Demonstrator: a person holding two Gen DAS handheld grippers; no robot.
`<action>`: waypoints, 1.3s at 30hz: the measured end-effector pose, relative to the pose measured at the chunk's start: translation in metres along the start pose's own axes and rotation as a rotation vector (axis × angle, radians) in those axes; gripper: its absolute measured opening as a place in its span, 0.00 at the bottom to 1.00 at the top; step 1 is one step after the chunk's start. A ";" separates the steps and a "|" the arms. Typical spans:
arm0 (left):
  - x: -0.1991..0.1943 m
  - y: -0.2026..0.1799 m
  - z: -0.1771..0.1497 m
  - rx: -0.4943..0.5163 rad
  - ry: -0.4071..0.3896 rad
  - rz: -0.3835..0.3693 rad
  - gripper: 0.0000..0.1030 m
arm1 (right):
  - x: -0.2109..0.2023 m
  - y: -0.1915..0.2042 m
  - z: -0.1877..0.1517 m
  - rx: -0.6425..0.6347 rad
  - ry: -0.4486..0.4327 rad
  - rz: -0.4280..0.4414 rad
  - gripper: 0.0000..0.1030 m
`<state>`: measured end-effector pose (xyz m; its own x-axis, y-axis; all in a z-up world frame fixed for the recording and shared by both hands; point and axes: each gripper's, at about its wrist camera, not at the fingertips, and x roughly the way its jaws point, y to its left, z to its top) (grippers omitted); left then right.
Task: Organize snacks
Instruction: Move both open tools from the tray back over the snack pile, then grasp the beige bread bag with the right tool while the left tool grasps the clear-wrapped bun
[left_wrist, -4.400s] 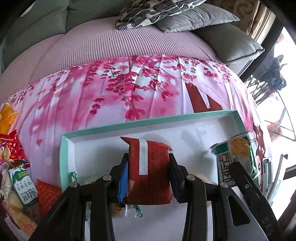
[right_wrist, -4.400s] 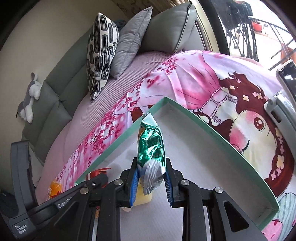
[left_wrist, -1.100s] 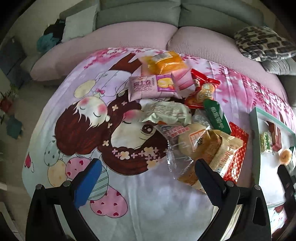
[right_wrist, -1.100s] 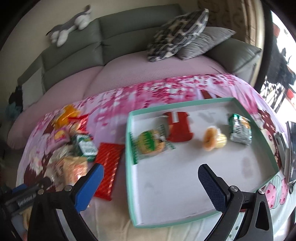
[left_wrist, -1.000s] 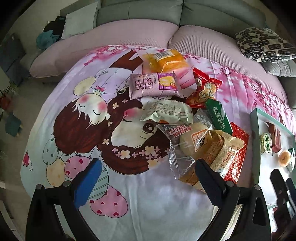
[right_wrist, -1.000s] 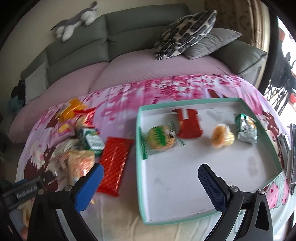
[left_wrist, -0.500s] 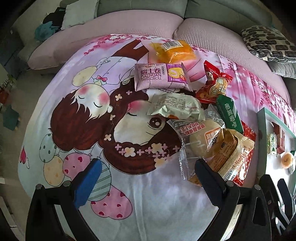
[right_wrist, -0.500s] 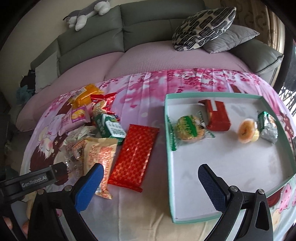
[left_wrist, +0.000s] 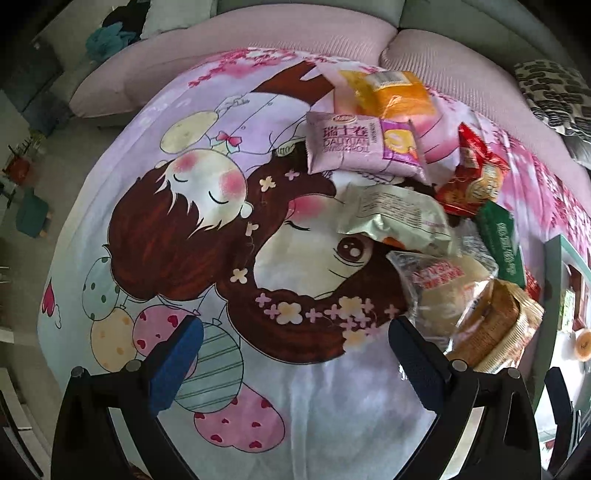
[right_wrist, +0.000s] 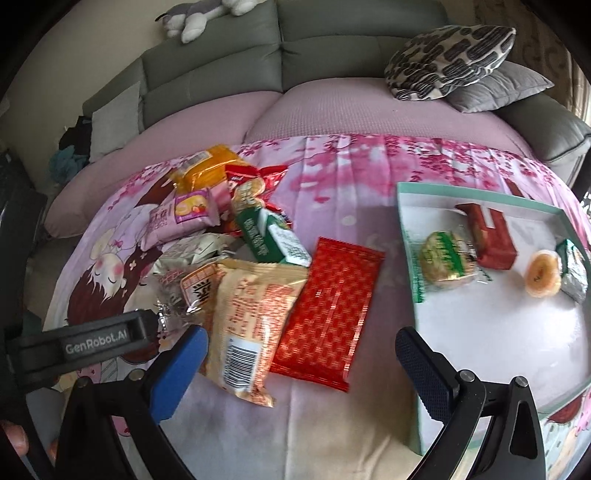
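Left wrist view is showing the left hand-held gripper (left_wrist: 291, 350) hanging wide open and empty over the cartoon sheet (left_wrist: 184, 236), snack packets (left_wrist: 402, 218) lying heaped to its right; right wrist view is showing the right hand-held gripper (right_wrist: 301, 356) gaping empty above a red patterned packet (right_wrist: 332, 310), the teal-rimmed tray (right_wrist: 480, 194) sitting further right, holding four snacks.

Open stretch of bedsheet (left_wrist: 207, 258) left of snack pile (right_wrist: 236, 258); clear tray floor (right_wrist: 491, 332) at near side; packets crowd far tray edge.
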<state>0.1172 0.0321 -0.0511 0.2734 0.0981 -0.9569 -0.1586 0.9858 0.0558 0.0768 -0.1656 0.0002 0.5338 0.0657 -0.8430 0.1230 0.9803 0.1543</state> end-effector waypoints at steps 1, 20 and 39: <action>0.002 0.000 0.001 -0.003 0.009 -0.004 0.97 | 0.003 0.002 0.000 -0.006 0.002 0.000 1.00; 0.013 0.012 0.010 -0.106 0.035 -0.036 0.97 | 0.034 0.027 -0.001 -0.073 0.026 -0.020 0.99; 0.000 0.008 0.019 -0.159 -0.053 -0.278 0.97 | 0.027 -0.001 0.005 0.022 0.037 -0.045 0.73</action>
<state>0.1336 0.0425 -0.0456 0.3752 -0.1612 -0.9128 -0.2159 0.9425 -0.2552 0.0957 -0.1655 -0.0202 0.4961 0.0287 -0.8678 0.1648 0.9782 0.1266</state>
